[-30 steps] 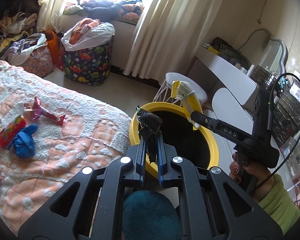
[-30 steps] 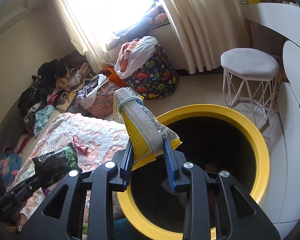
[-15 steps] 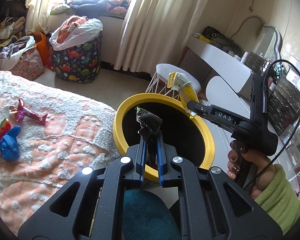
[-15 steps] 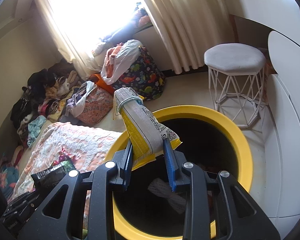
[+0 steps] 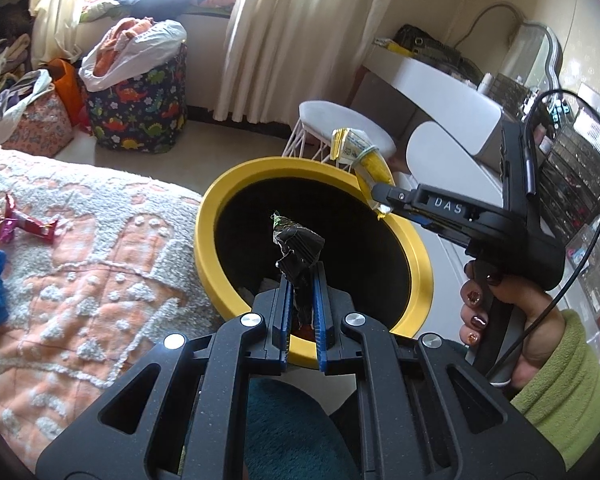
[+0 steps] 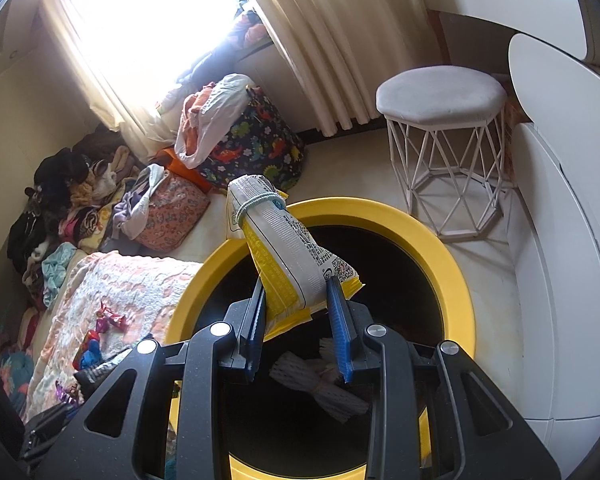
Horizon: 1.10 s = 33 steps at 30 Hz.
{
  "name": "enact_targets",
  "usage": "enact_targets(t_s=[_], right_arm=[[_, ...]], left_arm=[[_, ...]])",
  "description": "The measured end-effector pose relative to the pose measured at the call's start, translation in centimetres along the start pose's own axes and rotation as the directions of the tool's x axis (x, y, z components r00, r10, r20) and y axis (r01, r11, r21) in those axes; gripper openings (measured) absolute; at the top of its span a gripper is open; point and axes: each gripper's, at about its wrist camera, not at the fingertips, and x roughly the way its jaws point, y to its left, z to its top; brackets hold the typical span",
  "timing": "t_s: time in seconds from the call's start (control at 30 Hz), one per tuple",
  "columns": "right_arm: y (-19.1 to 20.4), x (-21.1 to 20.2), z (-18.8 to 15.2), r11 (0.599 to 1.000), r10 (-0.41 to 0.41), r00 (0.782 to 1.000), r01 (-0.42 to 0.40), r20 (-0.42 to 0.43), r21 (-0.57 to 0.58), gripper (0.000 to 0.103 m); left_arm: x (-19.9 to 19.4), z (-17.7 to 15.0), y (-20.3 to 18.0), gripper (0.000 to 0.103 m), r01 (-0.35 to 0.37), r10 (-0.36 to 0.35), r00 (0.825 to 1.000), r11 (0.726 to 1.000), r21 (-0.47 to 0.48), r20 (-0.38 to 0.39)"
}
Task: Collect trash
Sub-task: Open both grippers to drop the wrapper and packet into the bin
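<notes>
Yellow bin [image 5: 419,280]: left tool [image 5: 302,280] clamps one black wrapper [image 5: 298,246], right tool [image 6: 300,300] one yellow packet [image 6: 288,248].

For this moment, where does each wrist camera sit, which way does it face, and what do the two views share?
Left wrist: on the left gripper, facing along its fingers into the bin; shows the dark wrapper it clamps, plus the right gripper and hand.
Right wrist: on the right gripper, looking down into the bin; shows the yellow packet it clamps.
Shared: bin, packet, stool, bed.
</notes>
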Motion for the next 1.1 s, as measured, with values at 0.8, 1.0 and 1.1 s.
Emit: enact_targets(t_s=[0.8,1.0,1.1], right_arm=[[-1.6,1.1,-0.3,0.998,-0.013,0.999,0.014,-0.03,0.059,0.03],[-1.6,0.9,-0.6,0.997,-0.011,1.0,0.012,-0.018,0.072,0.046],[-1.1,0.6,-0.6,0.998,-0.005,1.0,0.005,-0.007,0.065,0.054]], left_arm=[[5.3,0.0,0.1,0.006,-0.026,0.026,0.996,1.0,-0.001,-0.088],[4.4,0.1,0.6,0.046,-0.038,0.036,0.997,0.999,-0.032,-0.064],[3.4,0.1,1.0,0.076,-0.062,0.061,0.998,0.997,-0.047,-0.034]])
